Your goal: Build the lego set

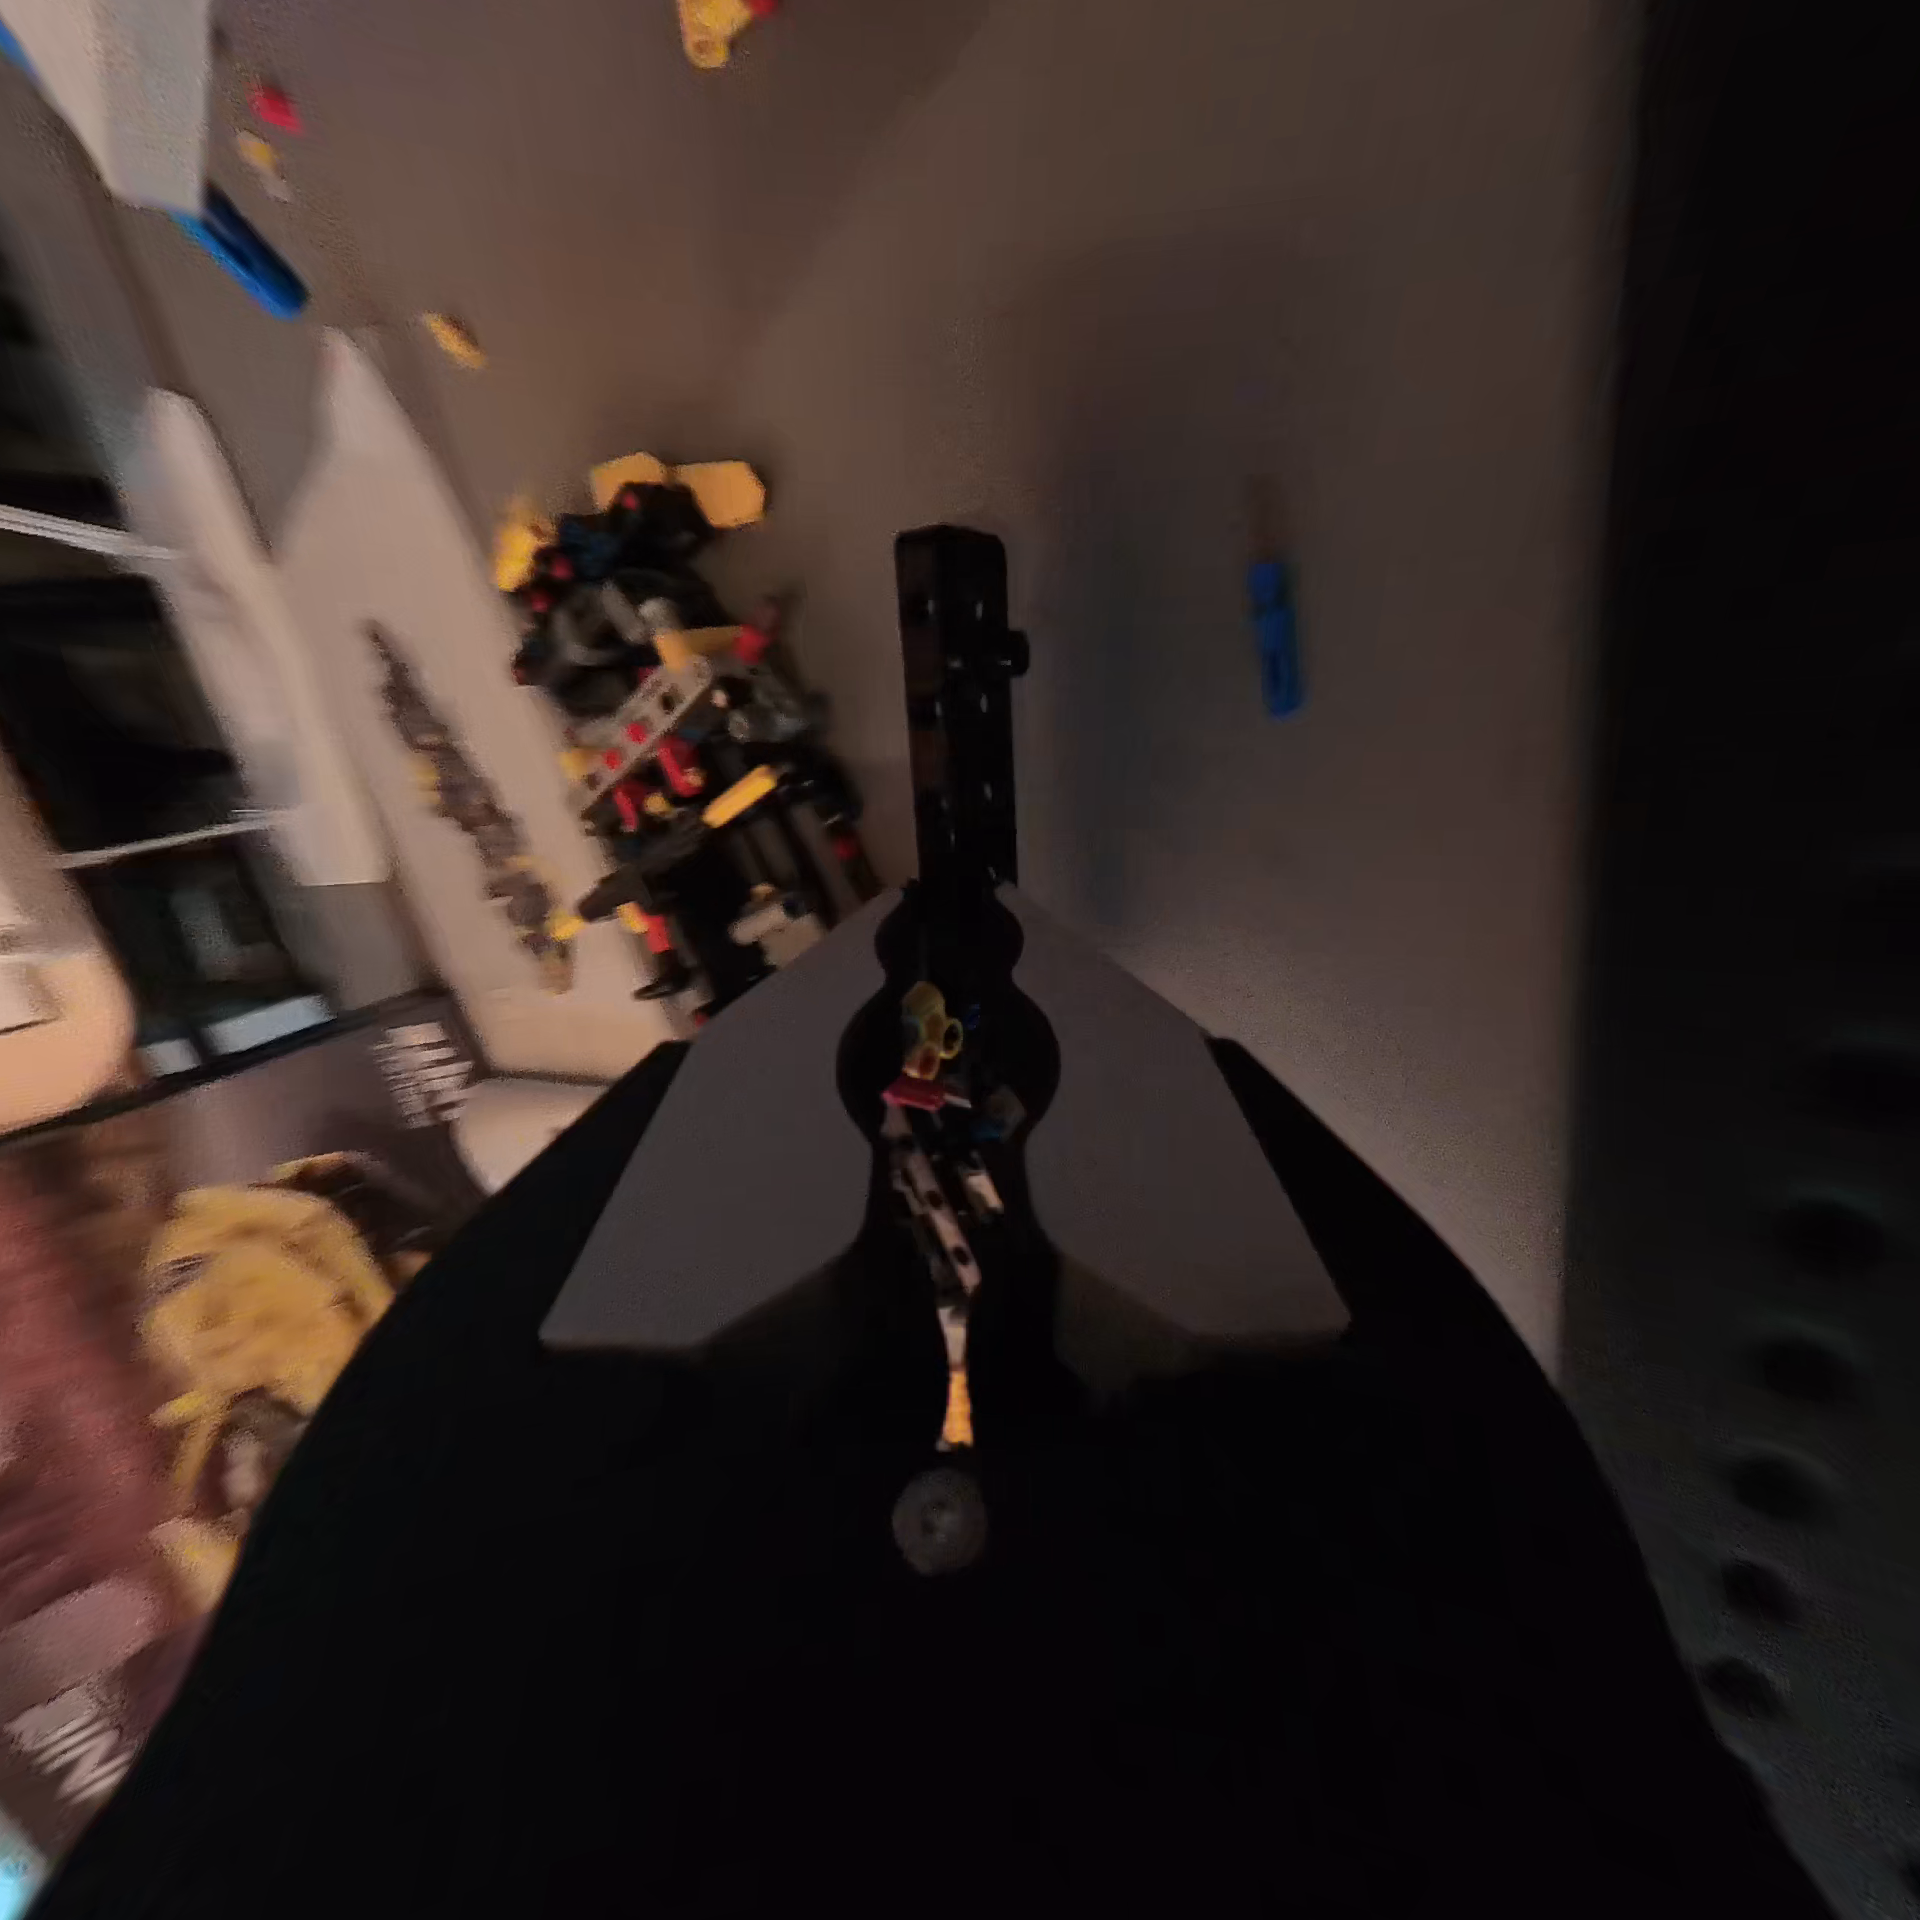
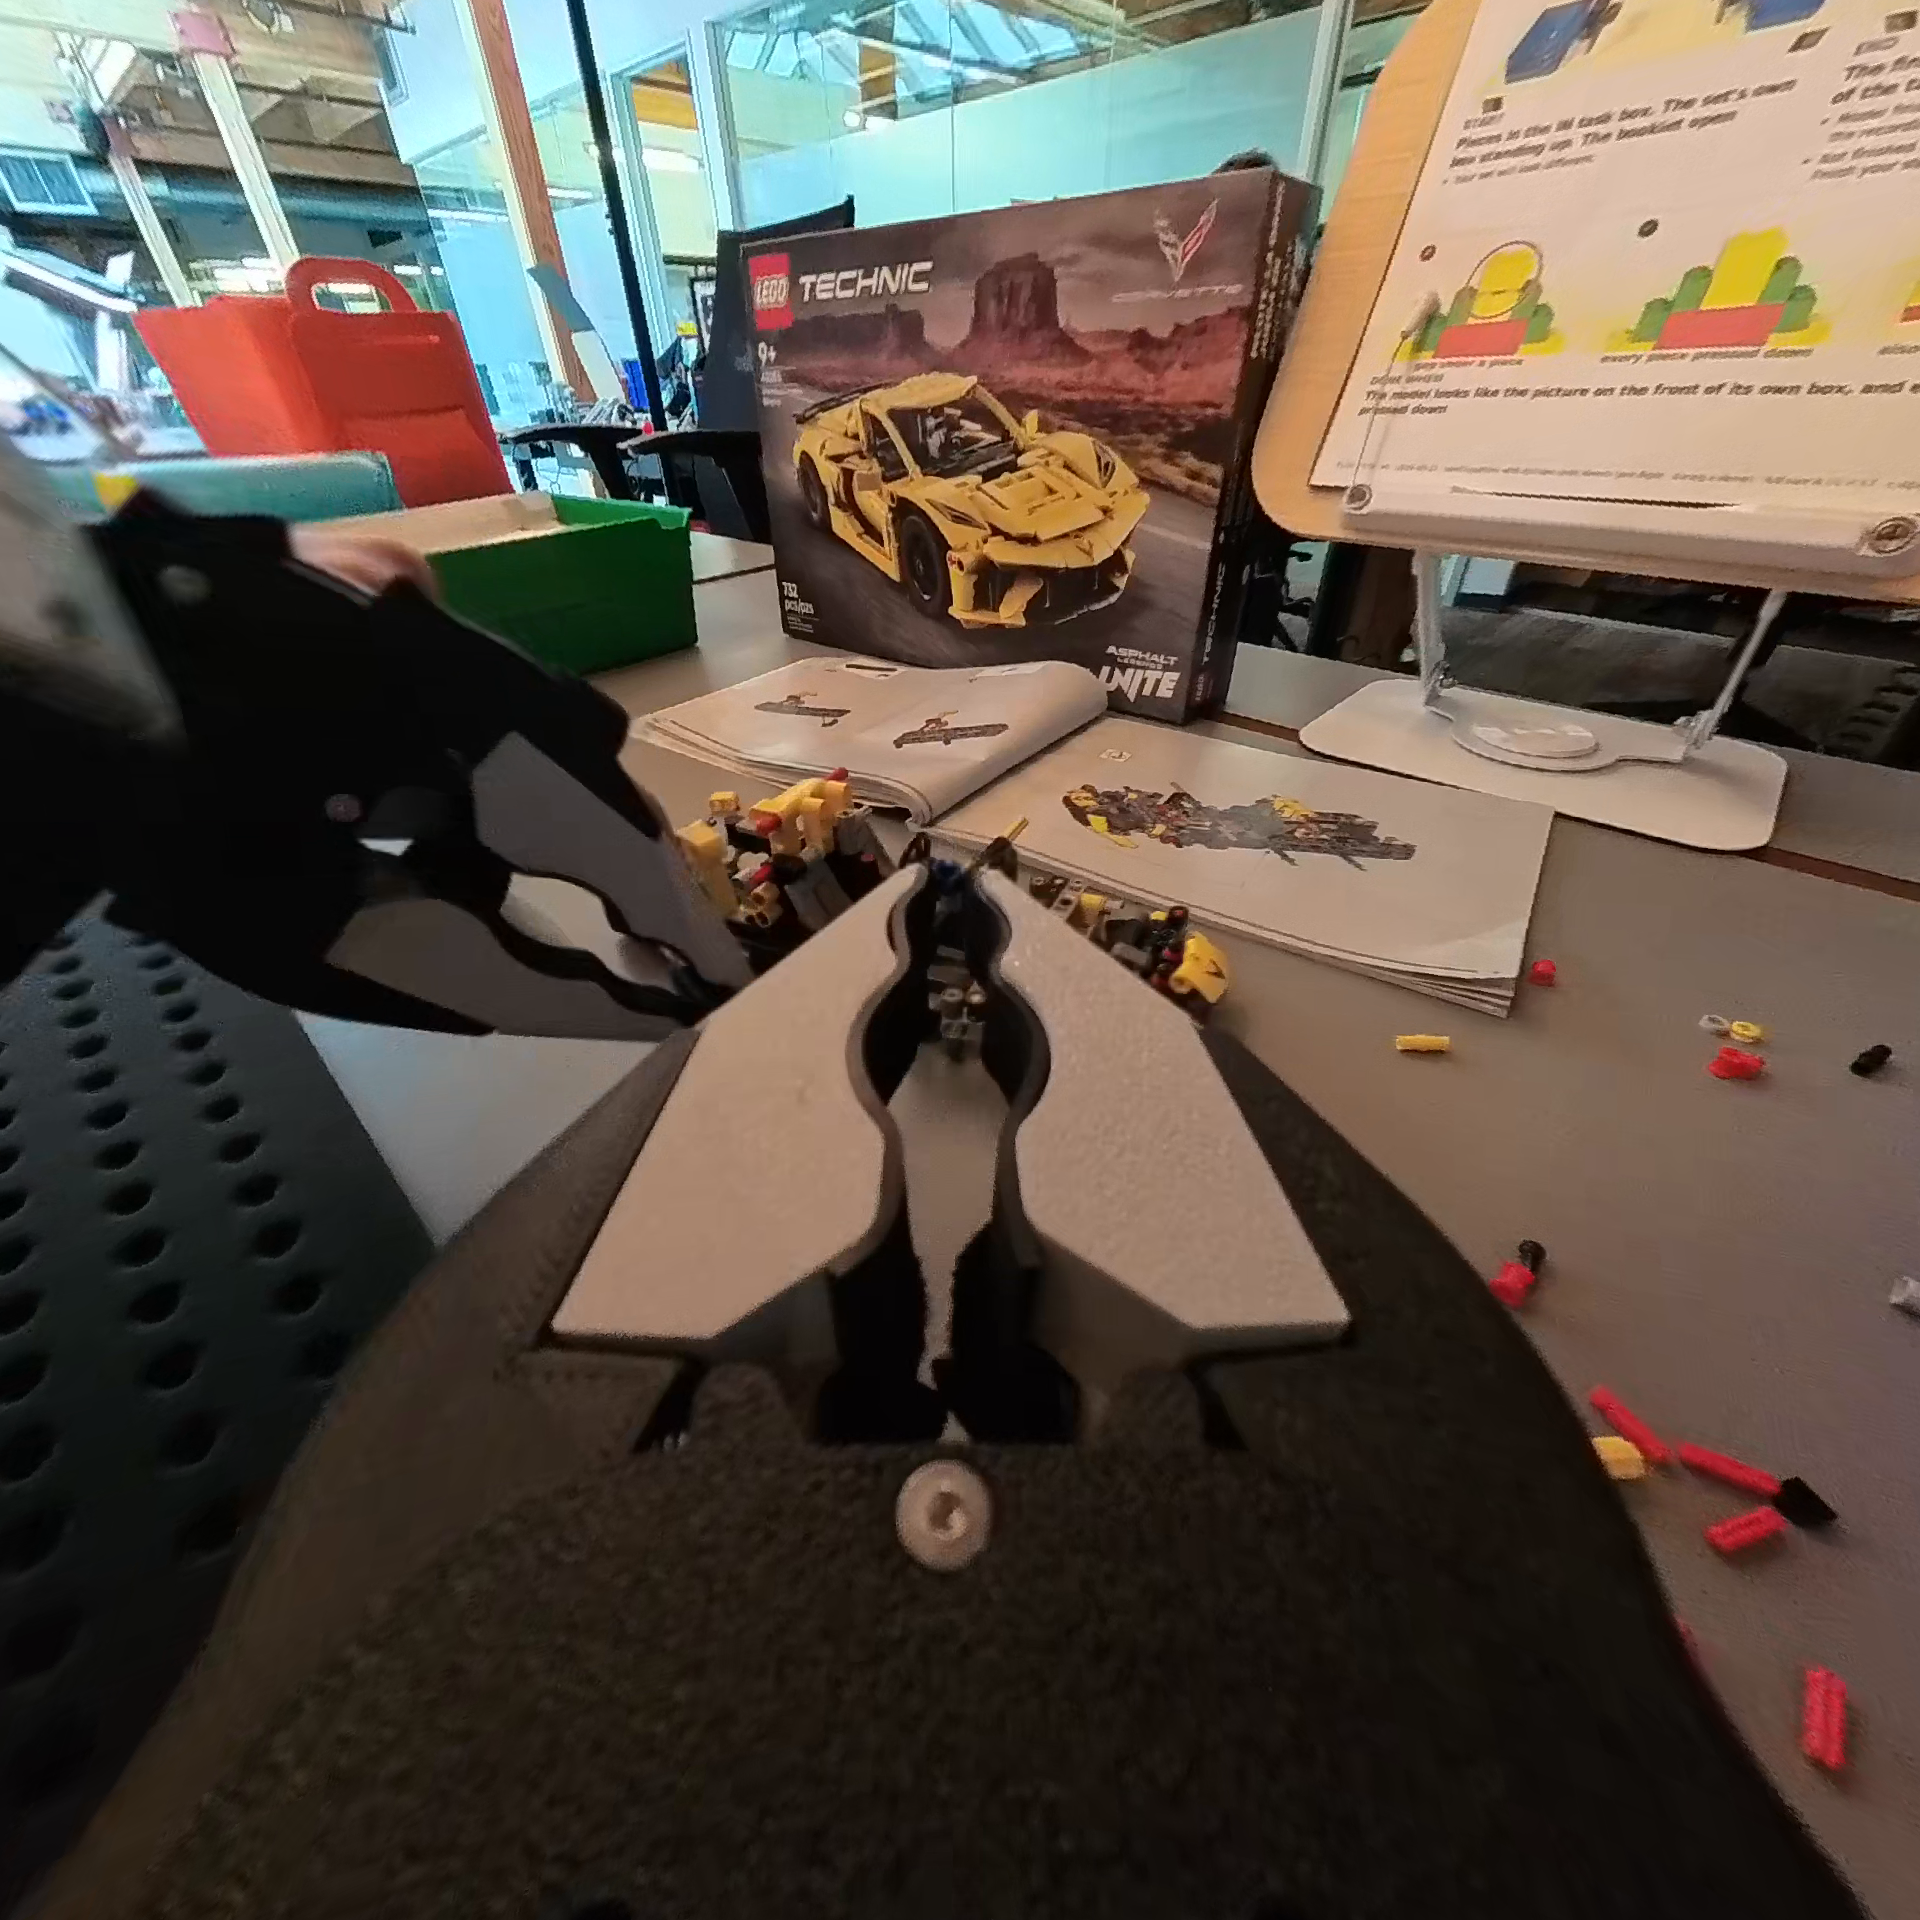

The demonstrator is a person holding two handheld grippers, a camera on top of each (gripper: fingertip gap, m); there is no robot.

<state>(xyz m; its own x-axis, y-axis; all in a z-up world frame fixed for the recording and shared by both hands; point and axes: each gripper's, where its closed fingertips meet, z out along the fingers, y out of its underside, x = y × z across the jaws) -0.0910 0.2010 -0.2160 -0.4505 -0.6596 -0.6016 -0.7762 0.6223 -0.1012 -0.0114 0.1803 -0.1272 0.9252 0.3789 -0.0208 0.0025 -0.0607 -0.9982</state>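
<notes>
The left gripper [image 1: 951, 904] pinches a long black beam [image 1: 958, 707], its long axis running straight out from the fingertips. The right gripper [image 2: 951, 883] is pressed together on a small blue pin [image 2: 951, 881] just in front of the half-built car [image 2: 790, 852], which lies on the table [image 2: 1558, 1143] by the open booklet's near edge. Doing this well likely means lining pin to beam hole squarely before pressing.

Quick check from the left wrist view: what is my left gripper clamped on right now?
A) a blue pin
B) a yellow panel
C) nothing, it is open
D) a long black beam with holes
D: the left gripper has its fingers closed on a long black beam that sticks out past the tips, while the blue pin lies apart on the table.
</notes>
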